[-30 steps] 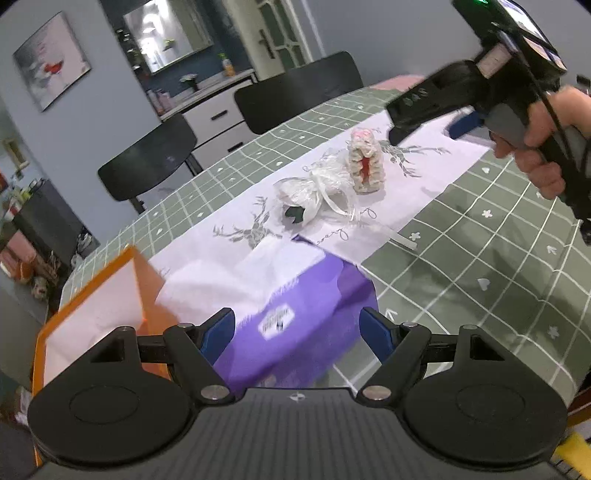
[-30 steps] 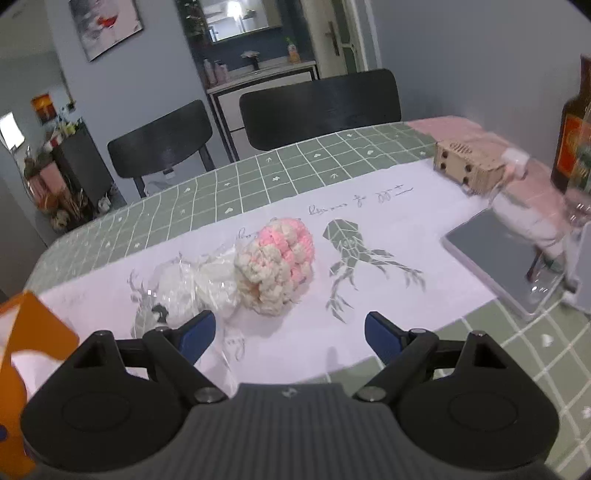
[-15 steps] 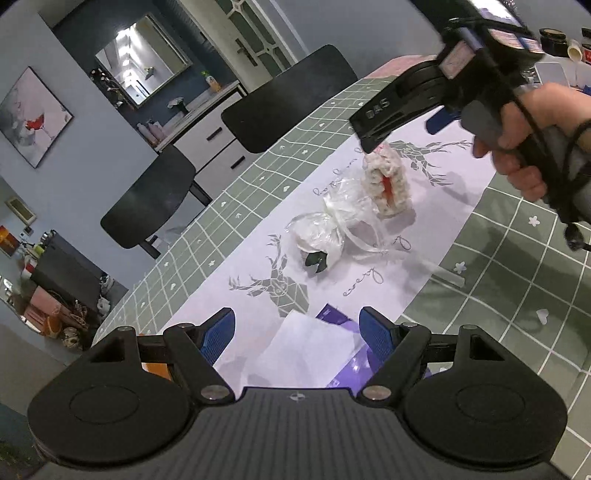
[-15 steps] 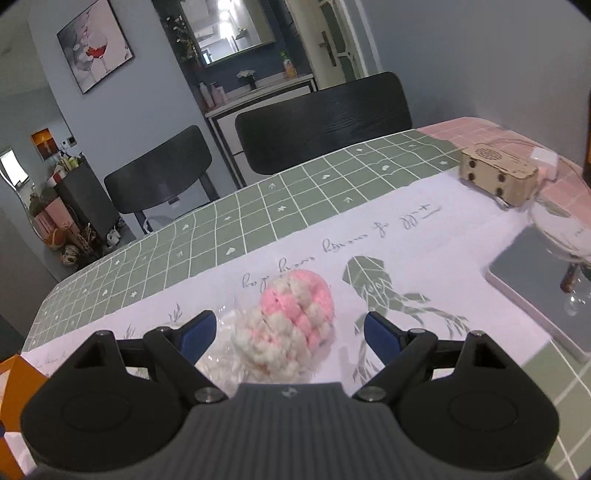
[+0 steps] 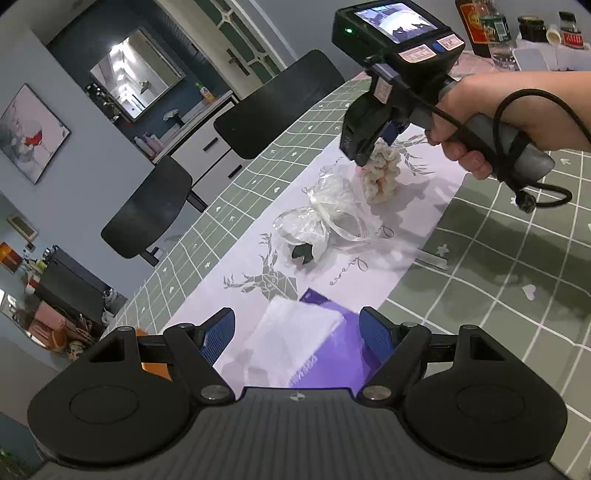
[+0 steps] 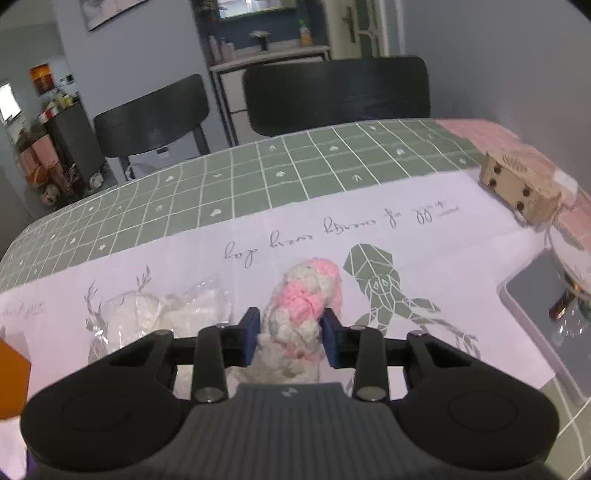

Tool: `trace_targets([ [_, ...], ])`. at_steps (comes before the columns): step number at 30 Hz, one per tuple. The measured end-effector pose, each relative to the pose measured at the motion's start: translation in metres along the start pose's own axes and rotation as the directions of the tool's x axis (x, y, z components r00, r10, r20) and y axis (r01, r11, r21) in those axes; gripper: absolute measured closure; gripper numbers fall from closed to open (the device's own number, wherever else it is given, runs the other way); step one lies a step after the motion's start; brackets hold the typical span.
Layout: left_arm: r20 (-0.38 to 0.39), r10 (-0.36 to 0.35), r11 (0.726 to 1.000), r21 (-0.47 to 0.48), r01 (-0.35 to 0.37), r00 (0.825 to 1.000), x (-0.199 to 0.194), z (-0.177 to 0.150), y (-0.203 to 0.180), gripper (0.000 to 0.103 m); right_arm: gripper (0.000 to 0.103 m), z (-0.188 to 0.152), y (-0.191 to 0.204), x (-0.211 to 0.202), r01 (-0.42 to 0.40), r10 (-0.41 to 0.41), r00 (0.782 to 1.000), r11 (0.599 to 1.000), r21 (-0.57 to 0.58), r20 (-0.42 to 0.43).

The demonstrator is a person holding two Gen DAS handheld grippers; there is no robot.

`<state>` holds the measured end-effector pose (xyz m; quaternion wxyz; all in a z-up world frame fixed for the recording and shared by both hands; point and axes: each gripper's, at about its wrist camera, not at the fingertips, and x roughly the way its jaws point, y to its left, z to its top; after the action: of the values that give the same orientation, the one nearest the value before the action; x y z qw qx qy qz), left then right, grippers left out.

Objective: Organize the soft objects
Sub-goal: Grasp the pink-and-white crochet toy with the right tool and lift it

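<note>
Right gripper pinching pink-and-white crocheted ball between blue pads – ball squeezed, on white runner near table's middle. Clear wrapped bundle just beside ball, toward orange box. Left gripper spread wide, holding nothing – above purple tissue pack at runner's near end.

The purple packet runs under the left hand-held gripper, its near end hidden. The orange box is cut off at the right view's edge. Bottle labels are unreadable.
</note>
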<state>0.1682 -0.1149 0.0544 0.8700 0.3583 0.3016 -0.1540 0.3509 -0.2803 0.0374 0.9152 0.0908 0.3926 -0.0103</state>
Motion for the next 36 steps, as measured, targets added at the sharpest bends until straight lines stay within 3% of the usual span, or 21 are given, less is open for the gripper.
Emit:
trace_targets([
  [6, 0.025, -0.016, 1.0, -0.019, 0.017, 1.0, -0.02, -0.018, -0.004, 0.013, 0.076, 0.004, 0.012, -0.026, 0.044, -0.026, 0.993, 0.986, -0.16, 0.113],
  [10, 0.033, -0.053, 0.997, -0.047, 0.055, 0.998, -0.035, -0.032, -0.004, 0.013, 0.077, 0.007, 0.046, -0.036, 0.113, -0.049, 0.982, 0.927, -0.357, 0.183],
  [13, 0.044, -0.068, 0.996, -0.052, 0.071, 0.997, -0.047, -0.044, -0.004, 0.013, 0.077, 0.012, 0.075, -0.036, 0.086, -0.005, 0.984, 0.892, -0.445, 0.18],
  [18, 0.067, -0.048, 0.997, -0.064, 0.052, 0.997, -0.065, -0.064, 0.001, 0.013, 0.077, 0.021, 0.117, -0.03, 0.057, 0.045, 0.977, 0.888, -0.457, 0.209],
  [23, 0.062, -0.051, 0.995, -0.081, 0.056, 0.997, -0.073, -0.079, 0.011, 0.013, 0.077, 0.03, 0.141, -0.025, 0.082, 0.052, 0.948, 0.913, -0.399, 0.315],
  [26, 0.07, -0.051, 0.994, -0.092, 0.057, 0.996, -0.075, -0.085, 0.017, 0.013, 0.076, 0.033, 0.146, -0.03, 0.027, 0.121, 0.92, 0.929, -0.369, 0.372],
  [29, 0.07, -0.057, 0.991, -0.117, 0.065, 0.996, -0.073, -0.088, 0.023, 0.013, 0.077, 0.039, 0.155, -0.022, -0.048, 0.165, 0.941, 0.928, -0.369, 0.295],
  [36, 0.059, -0.088, 0.974, -0.203, 0.098, 0.994, -0.066, -0.1, 0.037, 0.013, 0.077, 0.024, 0.159, 0.007, -0.055, 0.1, 0.99, 0.928, -0.369, 0.103],
])
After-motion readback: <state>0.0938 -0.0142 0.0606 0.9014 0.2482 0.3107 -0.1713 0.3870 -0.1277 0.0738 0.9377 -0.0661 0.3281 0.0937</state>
